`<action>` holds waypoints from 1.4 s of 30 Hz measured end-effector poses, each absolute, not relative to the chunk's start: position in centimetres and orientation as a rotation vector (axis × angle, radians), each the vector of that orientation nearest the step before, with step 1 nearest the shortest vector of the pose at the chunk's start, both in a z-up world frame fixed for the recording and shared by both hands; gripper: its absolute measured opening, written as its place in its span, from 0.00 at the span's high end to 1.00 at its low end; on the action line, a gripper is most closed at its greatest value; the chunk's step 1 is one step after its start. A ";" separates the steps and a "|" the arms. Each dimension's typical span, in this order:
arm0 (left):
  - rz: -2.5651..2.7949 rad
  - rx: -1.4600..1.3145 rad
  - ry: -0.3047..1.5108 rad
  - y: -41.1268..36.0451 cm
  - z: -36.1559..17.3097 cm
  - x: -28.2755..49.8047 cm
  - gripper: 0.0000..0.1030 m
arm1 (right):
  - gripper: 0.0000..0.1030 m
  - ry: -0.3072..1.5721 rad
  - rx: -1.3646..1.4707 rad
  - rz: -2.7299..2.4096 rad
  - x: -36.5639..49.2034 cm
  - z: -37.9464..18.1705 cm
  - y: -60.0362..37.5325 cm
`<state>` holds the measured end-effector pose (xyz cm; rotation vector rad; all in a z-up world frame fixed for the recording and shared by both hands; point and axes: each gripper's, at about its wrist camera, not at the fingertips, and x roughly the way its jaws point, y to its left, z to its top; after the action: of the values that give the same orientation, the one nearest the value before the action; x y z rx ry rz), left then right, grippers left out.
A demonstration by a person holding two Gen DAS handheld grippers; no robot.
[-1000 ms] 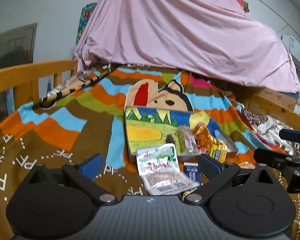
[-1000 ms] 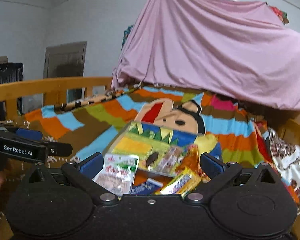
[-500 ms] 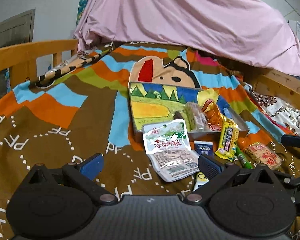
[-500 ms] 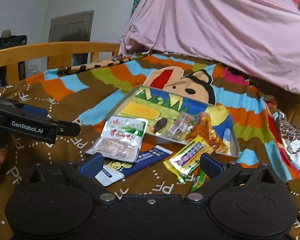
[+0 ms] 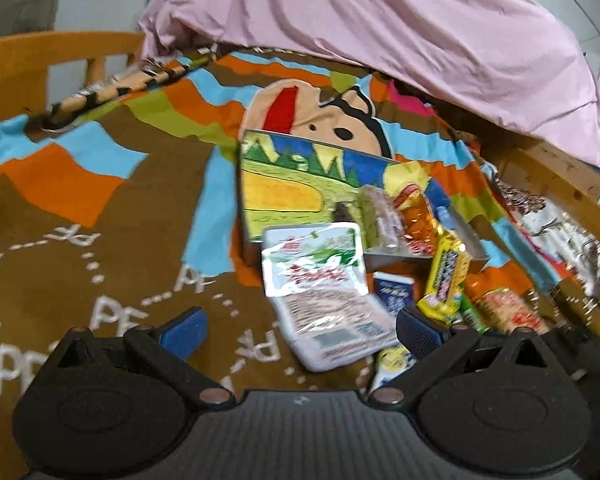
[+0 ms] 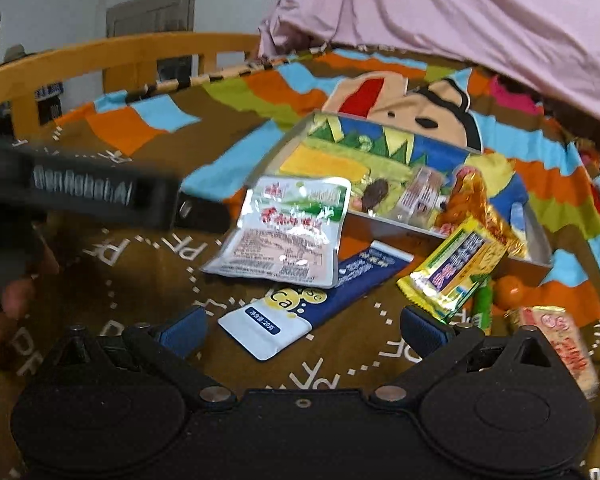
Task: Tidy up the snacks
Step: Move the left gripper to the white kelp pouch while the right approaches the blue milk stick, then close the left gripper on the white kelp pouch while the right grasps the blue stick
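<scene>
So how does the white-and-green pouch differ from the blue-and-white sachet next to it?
The white-and-green pouch is wide and squarish; the blue-and-white sachet is long and narrow. The pouch leans with its top edge on the tray rim; the sachet lies flat on the blanket. The pouch overlaps part of the sachet. Both sit outside the tray, ungrasped.

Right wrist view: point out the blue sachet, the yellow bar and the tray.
blue sachet (image 6: pixel 300 304), right wrist view, middle of pack.
yellow bar (image 6: pixel 456 268), right wrist view, wrapper centre.
tray (image 6: pixel 384 226), right wrist view, front wall.
</scene>
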<state>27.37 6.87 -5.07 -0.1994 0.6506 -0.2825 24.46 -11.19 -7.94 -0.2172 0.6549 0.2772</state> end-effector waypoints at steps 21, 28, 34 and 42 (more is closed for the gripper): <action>-0.239 -0.236 0.896 1.8 -7.9 36.5 0.01 | 0.01 0.667 -0.253 0.128 26.7 -10.3 -13.7; -0.202 -0.114 0.896 -0.2 -8.8 37.1 0.00 | 0.01 0.700 -0.204 0.019 26.7 -10.8 -17.8; -0.206 -0.011 0.908 -1.5 -9.2 37.3 0.00 | 0.01 0.660 -0.171 0.174 26.2 -10.3 -17.5; -0.241 0.018 0.923 -1.5 -9.7 37.4 0.01 | 0.16 0.751 -0.074 0.336 28.2 -10.7 -19.1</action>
<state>37.40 -1.47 -9.70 0.0177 0.9225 -0.2411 28.19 -19.12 -10.73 -0.0735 0.7506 0.3363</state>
